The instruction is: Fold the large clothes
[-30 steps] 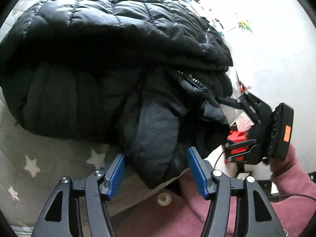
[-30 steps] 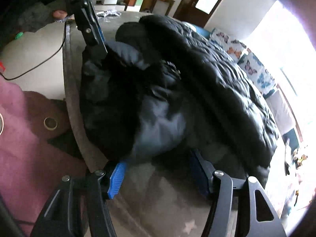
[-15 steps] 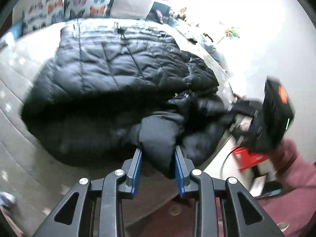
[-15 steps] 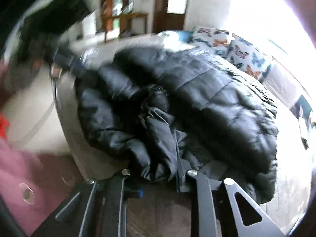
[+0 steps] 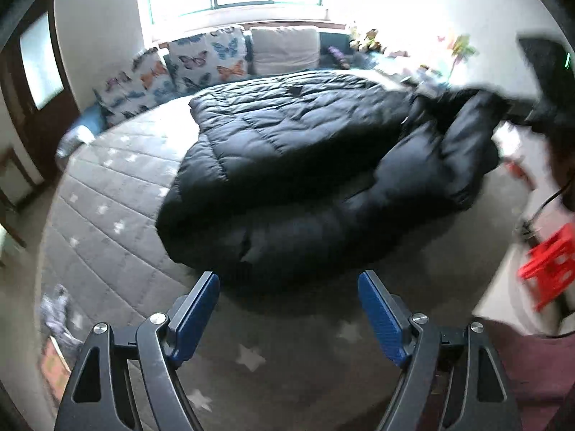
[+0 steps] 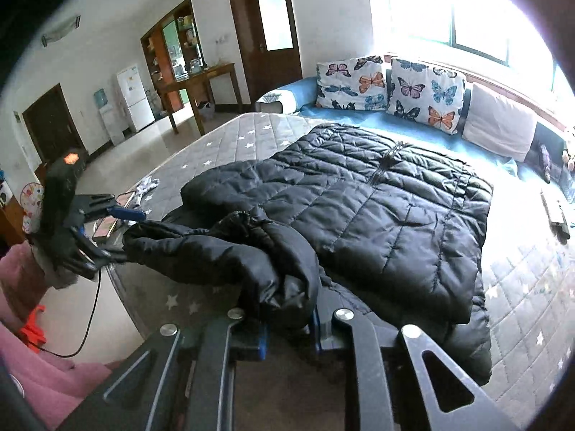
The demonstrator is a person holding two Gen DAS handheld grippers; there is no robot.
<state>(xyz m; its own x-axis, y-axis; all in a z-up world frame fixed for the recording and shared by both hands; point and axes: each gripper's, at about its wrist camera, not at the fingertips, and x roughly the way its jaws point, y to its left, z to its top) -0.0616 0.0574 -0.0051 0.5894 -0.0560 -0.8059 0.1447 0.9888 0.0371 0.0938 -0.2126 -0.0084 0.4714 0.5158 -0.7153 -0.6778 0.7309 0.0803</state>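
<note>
Jacket: I see a black quilted puffer jacket (image 6: 377, 215), glossy and puffy, lying spread on the bed with 1 sleeve bunched toward the near edge.
Sleeve: the sleeve (image 6: 230, 255) is a soft, crumpled tube.
Right tool: my right tool (image 6: 287, 334) is pinching a fold of that sleeve.
Left tool: my left tool (image 5: 287, 309) is spread wide, its blue ribbed pads (image 5: 196, 309) holding nothing, just short of the jacket's hem.
Bed: grey quilted mattress (image 5: 107, 215) with white stars.
Cushions: 2 butterfly-print cushions (image 6: 424, 93) behind.

One black jacket (image 6: 377, 194), two butterfly cushions (image 6: 350, 82), one plain cushion (image 6: 499, 131), two grippers (image 5: 287, 309).
</note>
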